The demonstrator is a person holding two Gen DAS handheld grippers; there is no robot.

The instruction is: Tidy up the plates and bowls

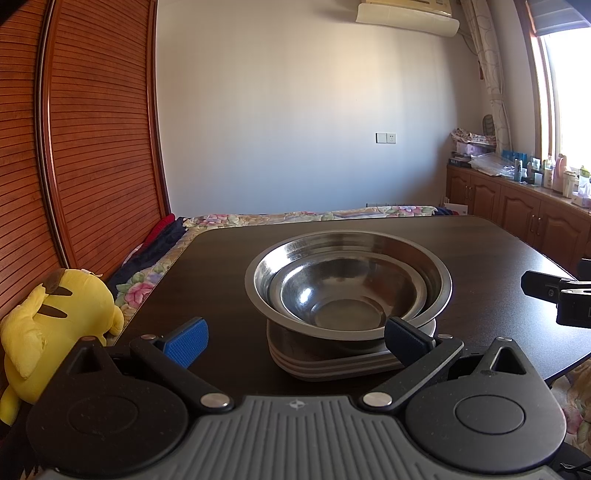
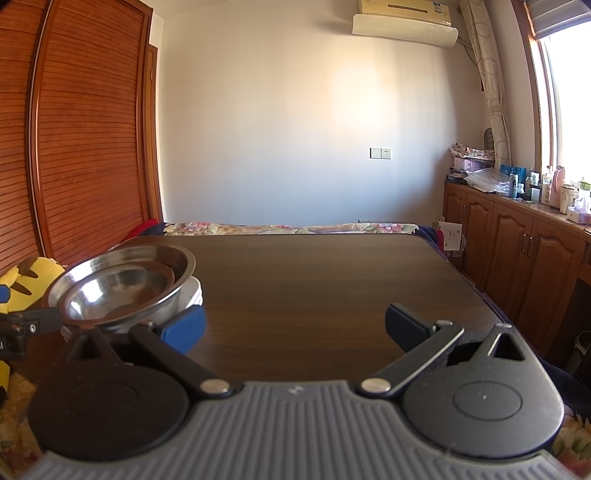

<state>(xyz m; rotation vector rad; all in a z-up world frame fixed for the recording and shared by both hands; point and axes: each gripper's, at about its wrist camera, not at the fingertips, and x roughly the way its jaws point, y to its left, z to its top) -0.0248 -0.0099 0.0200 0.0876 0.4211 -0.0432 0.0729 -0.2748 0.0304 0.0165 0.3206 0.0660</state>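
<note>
Both grippers, left (image 1: 295,341) and right (image 2: 294,325), are gaping wide, holding nothing. Nested bowls (image 1: 347,284) are sitting on stacked plates (image 1: 332,363) on the table (image 2: 332,280). No writing is reading clearly.

yellow plush toy (image 1: 55,325) left of dark table (image 1: 480,251) — a/c unit (image 1: 406,14) up top.

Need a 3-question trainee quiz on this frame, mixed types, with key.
1. True or false: the smaller steel bowl sits nested inside the larger steel bowl.
2. What lies under the bowls? A) stacked plates B) a towel C) bare table
3. Fill in: both the left tongs and right tongs are ____ and hold nothing.

Key: 1 true; 2 A; 3 open.
</note>
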